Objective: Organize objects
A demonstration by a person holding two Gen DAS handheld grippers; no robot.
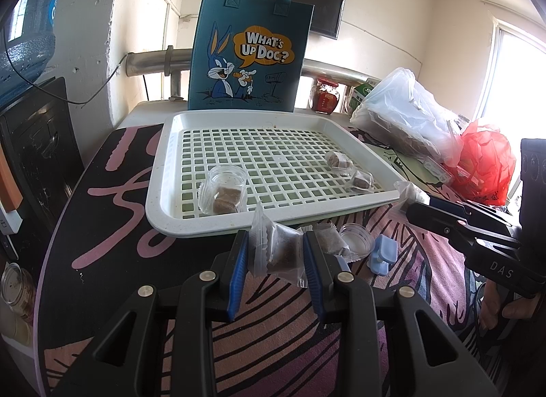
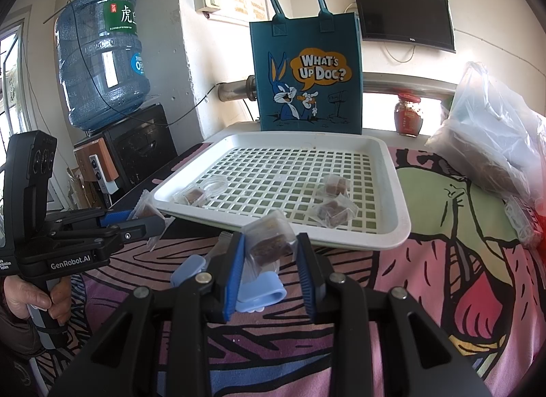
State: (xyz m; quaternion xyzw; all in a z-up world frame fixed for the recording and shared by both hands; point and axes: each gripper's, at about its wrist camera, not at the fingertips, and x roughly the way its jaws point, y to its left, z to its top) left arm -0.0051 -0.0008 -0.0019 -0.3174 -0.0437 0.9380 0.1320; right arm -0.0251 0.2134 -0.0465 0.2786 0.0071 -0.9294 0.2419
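Note:
My left gripper (image 1: 274, 245) is shut on a clear-wrapped brown cube packet (image 1: 279, 253), held just above the patterned cloth in front of the white grid tray (image 1: 158, 207). My right gripper (image 2: 271, 243) is shut on another wrapped brown cube (image 2: 269, 243) near the tray's (image 2: 399, 226) front rim. In the tray a small clear jar (image 1: 227, 180) lies beside brown cubes, and two wrapped cubes (image 1: 336, 159) (image 1: 361, 180) sit to the right. In the right wrist view the left gripper (image 2: 145, 221) shows at the left with its packet (image 2: 145, 209).
A blue cartoon tote bag (image 1: 252, 52) stands behind the tray. On the cloth in front lie another wrapped cube (image 1: 329, 238), a clear lid (image 1: 356, 240) and blue clips (image 1: 384, 253). Plastic bags (image 1: 402, 113) and a red bag (image 1: 484, 161) crowd the right. A water bottle (image 2: 99, 66) stands at left.

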